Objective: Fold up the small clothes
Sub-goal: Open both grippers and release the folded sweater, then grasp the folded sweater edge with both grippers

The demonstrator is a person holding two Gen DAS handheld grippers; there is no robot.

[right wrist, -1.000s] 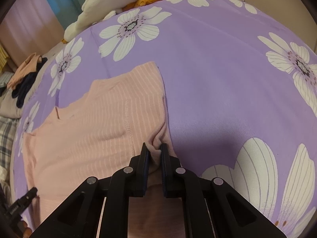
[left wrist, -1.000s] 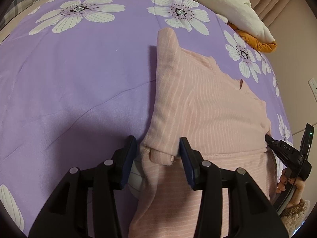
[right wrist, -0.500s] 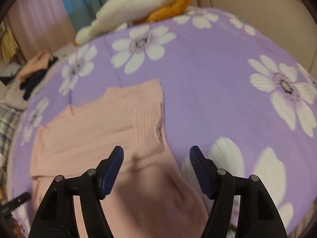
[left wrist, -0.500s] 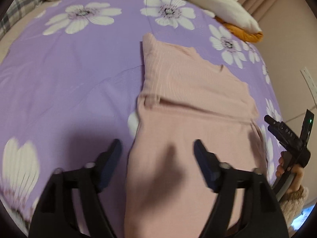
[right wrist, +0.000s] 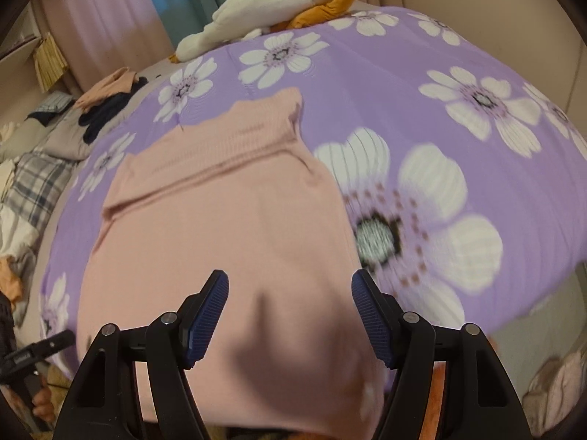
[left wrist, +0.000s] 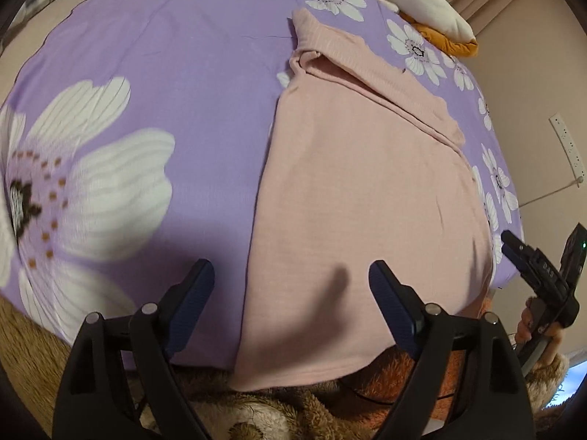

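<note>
Pink ribbed cloth top (left wrist: 359,190) lies flat on our purple flowered bedsheet (left wrist: 183,73), far part folded over. Our left gripper (left wrist: 291,293) and right gripper (right wrist: 290,308), just opened, hold nothing. We should pinch both near corners evenly, then fold.

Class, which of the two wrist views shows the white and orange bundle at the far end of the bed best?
The right wrist view: the white and orange bundle shows whole against the curtains. The left wrist view catches only part of it, cut by the frame's upper edge.
</note>
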